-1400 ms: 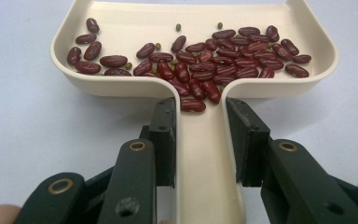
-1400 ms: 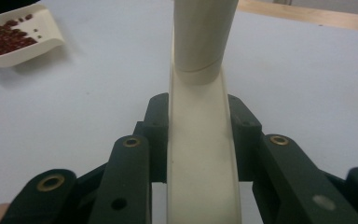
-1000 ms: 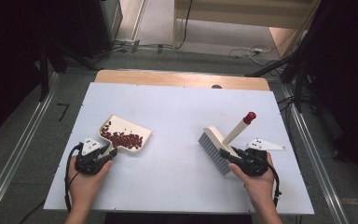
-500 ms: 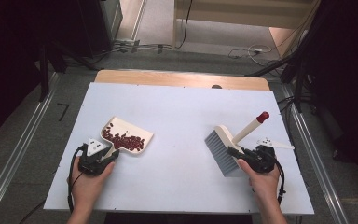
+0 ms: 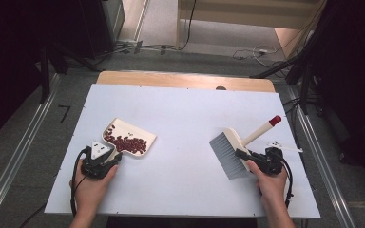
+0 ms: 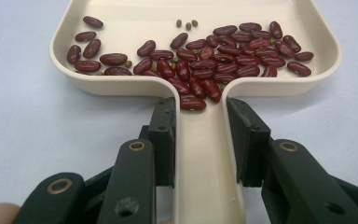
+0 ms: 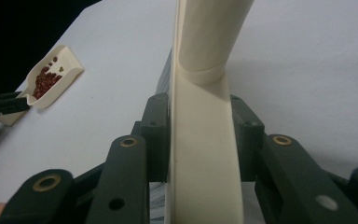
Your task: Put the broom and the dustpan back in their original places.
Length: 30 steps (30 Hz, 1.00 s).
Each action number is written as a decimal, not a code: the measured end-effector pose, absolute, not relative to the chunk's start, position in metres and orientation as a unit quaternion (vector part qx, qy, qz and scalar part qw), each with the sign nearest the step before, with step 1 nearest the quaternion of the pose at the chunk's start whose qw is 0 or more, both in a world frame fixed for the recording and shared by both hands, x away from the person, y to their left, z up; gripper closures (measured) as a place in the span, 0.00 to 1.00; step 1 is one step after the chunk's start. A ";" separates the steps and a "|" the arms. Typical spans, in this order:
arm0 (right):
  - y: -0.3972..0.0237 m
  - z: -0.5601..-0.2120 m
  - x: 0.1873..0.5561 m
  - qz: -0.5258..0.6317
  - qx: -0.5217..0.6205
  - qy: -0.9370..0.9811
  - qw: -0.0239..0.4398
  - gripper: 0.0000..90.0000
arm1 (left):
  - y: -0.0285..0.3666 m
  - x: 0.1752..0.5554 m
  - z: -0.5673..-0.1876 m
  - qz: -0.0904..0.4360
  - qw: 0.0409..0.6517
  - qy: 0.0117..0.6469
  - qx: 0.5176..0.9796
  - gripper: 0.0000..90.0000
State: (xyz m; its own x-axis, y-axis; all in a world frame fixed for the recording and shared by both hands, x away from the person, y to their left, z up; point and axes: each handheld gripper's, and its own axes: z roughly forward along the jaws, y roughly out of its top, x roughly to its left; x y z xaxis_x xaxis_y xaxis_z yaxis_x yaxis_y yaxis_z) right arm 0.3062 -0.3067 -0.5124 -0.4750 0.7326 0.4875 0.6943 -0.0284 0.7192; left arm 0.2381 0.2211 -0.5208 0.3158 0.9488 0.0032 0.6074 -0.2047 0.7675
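**Dustpan of beans held at left, brush held at right, on a white table**

Seen from above, a white table (image 5: 185, 118) lies before a person whose forearms enter from six o'clock; the left hand (image 5: 91, 183), at about eight o'clock on the table, holds the left gripper (image 5: 108, 157); its two black jaws are clamped on the narrow handle of a cream dustpan (image 5: 132, 137), one pad pressed to each side of the handle in the left gripper view; the pan lies flat on the table, its open tray pointing away from the gripper toward one o'clock; dark red kidney beans (image 6: 223, 51) are heaped in the tray, thickest near the handle's mouth, with a few small green beans (image 6: 187, 23) scattered among them.

The right hand (image 5: 271, 185), at about four o'clock on the table, holds the right gripper (image 5: 245, 156); its jaws are closed on the cream back of a hand brush (image 5: 233, 142), a pad touching each side in the right gripper view; the grey bristles (image 5: 225, 154) point toward eight o'clock and lie on or just above the table, which I cannot tell; the brush's handle slants away toward two o'clock and ends in a red tip (image 5: 275, 119); dustpan and brush are well apart, with bare table between them.
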 end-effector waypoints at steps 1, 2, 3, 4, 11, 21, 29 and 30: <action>-0.308 -0.513 0.307 0.501 0.514 0.696 0.017 0.69 | 0.221 0.238 -0.521 0.248 0.343 0.529 0.735 0.73; -0.308 -0.514 0.307 0.501 0.515 0.695 0.017 0.69 | 0.221 0.238 -0.521 0.248 0.343 0.530 0.735 0.73; -0.309 -0.514 0.308 0.499 0.518 0.694 0.016 0.69 | 0.221 0.238 -0.521 0.248 0.343 0.530 0.735 0.73; -0.310 -0.515 0.308 0.500 0.518 0.694 0.015 0.68 | 0.221 0.238 -0.521 0.248 0.343 0.530 0.734 0.73; -0.313 -0.517 0.311 0.467 0.528 0.709 0.040 0.61 | 0.221 0.239 -0.522 0.247 0.344 0.531 0.734 0.73; -0.316 -0.515 0.316 0.434 0.520 0.736 0.012 0.33 | 0.226 0.242 -0.520 0.222 0.355 0.527 0.740 0.55; -0.322 -0.492 0.311 0.386 0.499 0.773 0.066 0.00 | 0.249 0.239 -0.504 0.187 0.433 0.525 0.709 0.01; -0.326 -0.491 0.311 0.390 0.502 0.769 0.070 0.00 | 0.251 0.239 -0.502 0.188 0.432 0.525 0.709 0.00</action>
State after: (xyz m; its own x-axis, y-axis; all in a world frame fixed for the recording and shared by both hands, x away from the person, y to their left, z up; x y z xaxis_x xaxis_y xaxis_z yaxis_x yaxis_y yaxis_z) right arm 0.3108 -0.3261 -0.4909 -0.4867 0.8260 0.2842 0.7168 0.1918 0.6704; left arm 0.2385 0.2505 -0.5020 0.3788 0.9066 -0.1861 0.5819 -0.0769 0.8096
